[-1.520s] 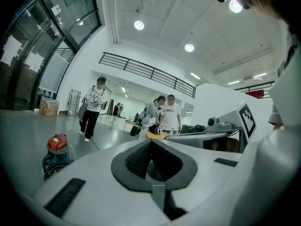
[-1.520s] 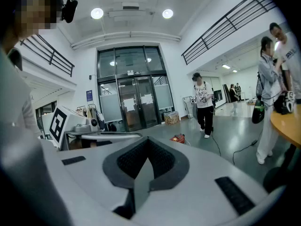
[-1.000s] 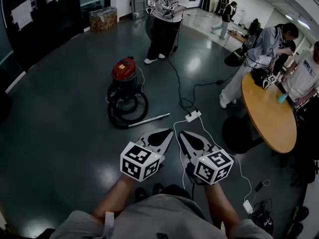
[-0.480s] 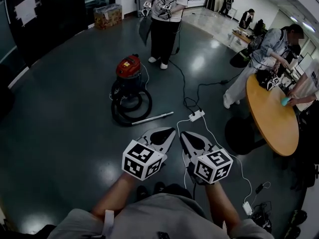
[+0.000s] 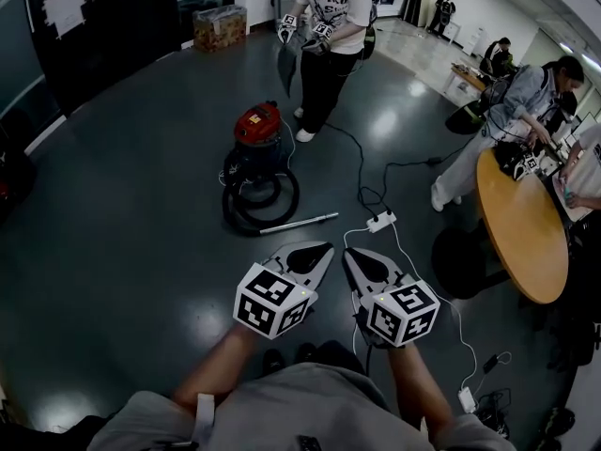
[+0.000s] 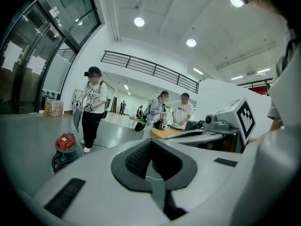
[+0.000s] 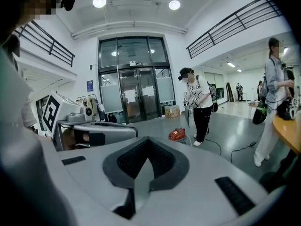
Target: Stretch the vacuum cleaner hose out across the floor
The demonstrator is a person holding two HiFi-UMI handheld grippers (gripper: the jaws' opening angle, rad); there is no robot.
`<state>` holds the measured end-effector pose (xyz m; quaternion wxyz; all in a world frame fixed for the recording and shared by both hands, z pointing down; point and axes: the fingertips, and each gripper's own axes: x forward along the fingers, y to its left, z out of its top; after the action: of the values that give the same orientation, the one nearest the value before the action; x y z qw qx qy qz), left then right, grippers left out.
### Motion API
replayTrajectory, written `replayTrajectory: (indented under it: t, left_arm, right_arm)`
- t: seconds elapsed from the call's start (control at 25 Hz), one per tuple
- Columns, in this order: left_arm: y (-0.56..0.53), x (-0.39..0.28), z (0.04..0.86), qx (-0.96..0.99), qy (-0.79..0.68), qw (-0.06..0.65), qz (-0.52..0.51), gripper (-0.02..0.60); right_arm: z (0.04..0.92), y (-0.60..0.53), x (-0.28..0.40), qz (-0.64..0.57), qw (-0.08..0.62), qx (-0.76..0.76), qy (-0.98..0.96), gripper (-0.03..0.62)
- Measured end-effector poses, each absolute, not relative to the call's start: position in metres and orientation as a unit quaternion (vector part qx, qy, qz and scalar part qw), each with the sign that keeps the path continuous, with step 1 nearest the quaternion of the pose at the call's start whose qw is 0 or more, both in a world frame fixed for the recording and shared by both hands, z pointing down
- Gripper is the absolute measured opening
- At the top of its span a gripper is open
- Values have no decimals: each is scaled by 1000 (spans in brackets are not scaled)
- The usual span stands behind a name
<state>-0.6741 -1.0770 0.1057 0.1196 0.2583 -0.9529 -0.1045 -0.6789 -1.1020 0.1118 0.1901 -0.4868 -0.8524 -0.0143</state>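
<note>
In the head view the two grippers sit side by side at the lower centre of the frame, held out over the dark, glossy floor [image 5: 122, 214] with their marker cubes nearest the person. The left gripper [image 5: 319, 250] has its claw pressed together, and its own view shows the two ribbed pads meeting with nothing between them. The right gripper [image 5: 352, 255] is the same: jaws closed against each other and empty, its tips just beside those of the left. The vacuum cleaner [image 5: 258, 125], a dark canister with a red top, stands on the floor in the upper middle of the head view, well apart from both grippers. Its black hose [image 5: 291, 200] lies coiled in a ring around the base of the canister, not stretched out. A silvery wand [image 5: 300, 222] lies on the floor from the lower edge of that coil towards the right, and a white power strip [image 5: 380, 221] rests near its far end. Beyond the vacuum cleaner a standing person [image 5: 329, 54] holds another pair of grippers. A round wooden table [image 5: 516, 233] fills the right edge, with people gathered at its far side.
</note>
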Motion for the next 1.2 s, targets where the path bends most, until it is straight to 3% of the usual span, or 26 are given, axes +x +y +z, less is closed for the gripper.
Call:
replayTrajectory:
  t: [0.48,1.2]
  left_arm:
    - [-1053,-700,127,227,-958,136,-107,8]
    - [-1056,-841,145,152,-971,156,-103,8]
  right_arm:
    - [133,-1081,-708,-14,203,-507,-838,6]
    - [137,-1074,-865,22,179,-575,-798,6]
